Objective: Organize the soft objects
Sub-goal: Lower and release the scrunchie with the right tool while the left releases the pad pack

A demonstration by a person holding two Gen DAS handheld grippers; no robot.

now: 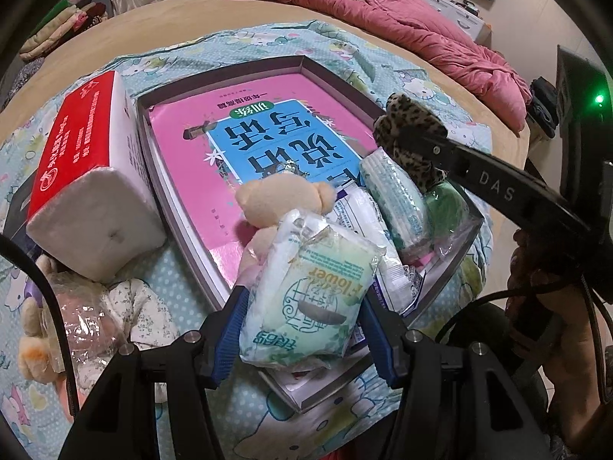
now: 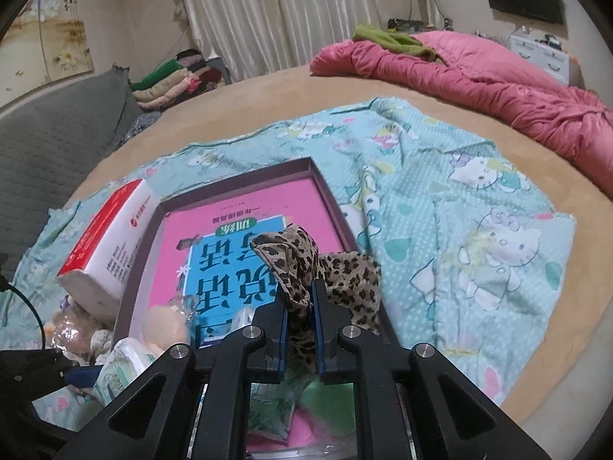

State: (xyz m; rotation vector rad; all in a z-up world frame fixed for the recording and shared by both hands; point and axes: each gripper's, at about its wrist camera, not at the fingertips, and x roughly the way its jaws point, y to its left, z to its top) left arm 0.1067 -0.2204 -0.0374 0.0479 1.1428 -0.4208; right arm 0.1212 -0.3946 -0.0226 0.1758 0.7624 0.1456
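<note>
On a bed covered by a turquoise cartoon-cat sheet (image 2: 479, 207) lies a shallow grey-walled box (image 1: 337, 76) lined with a pink and blue book cover (image 1: 245, 142) printed in large Chinese characters. Over the box's near edge, the left gripper (image 1: 302, 306) has its blue pads pressed on both sides of a pale green tissue pack (image 1: 306, 287), jaws about half apart; the pack reads "flower" upside down. Just beyond it sit a cream plush bear (image 1: 283, 199), a rolled white-and-teal packet (image 1: 398, 199) and a green item in clear wrap (image 1: 448, 199), crowding the box's near right corner. The right gripper (image 2: 300, 299) is nearly closed, pinching a leopard-print cloth (image 2: 306, 257) that hangs above that crowded corner; its arm bears the letters "DAS". Left of the box leans a red-and-white tissue brick (image 1: 88, 176) with small unreadable print, and near it more plush toys in clear plastic (image 1: 84, 318). Far across the bed lie a rumpled pink quilt (image 2: 479, 76) with a green garment (image 2: 390, 40) on it, and folded clothes (image 2: 172, 80) by the curtains.
</note>
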